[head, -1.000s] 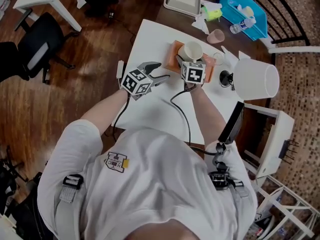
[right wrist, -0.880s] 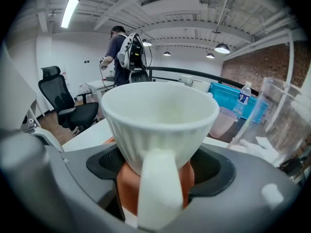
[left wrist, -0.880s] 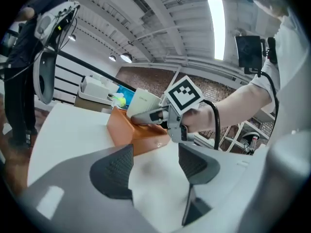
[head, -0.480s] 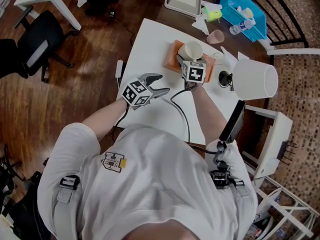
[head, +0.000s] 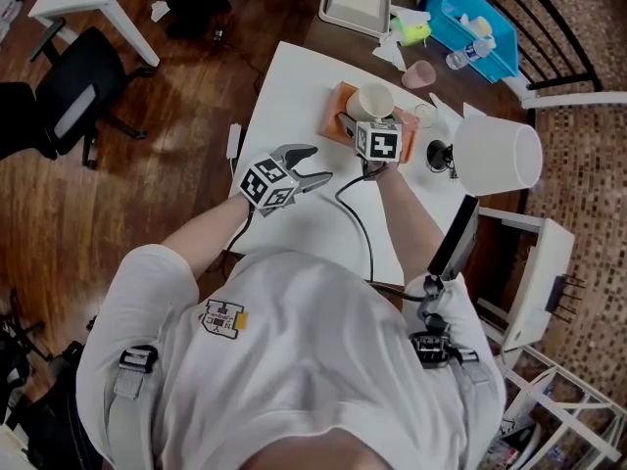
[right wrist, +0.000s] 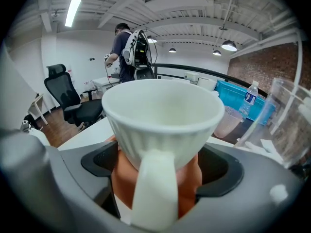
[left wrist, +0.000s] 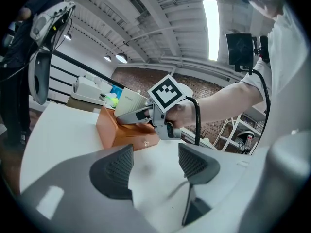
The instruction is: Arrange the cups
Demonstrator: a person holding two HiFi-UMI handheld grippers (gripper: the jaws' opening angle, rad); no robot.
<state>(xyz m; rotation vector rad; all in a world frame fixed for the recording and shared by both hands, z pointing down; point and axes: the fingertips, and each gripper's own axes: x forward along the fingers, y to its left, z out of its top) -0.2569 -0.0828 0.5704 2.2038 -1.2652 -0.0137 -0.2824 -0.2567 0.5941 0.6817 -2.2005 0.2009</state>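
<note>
The ribbed white cup looks glossy ceramic, the orange box matt wood, the table smooth matt white

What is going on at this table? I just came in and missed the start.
A person is working at a white table with a gripper in each hand. The right gripper reaches around a white cup that stands on an orange box. Its jaws have just been opening and now stand wide on either side of the cup, not pressing it. The left gripper hovers open and empty over the table nearby.
</note>
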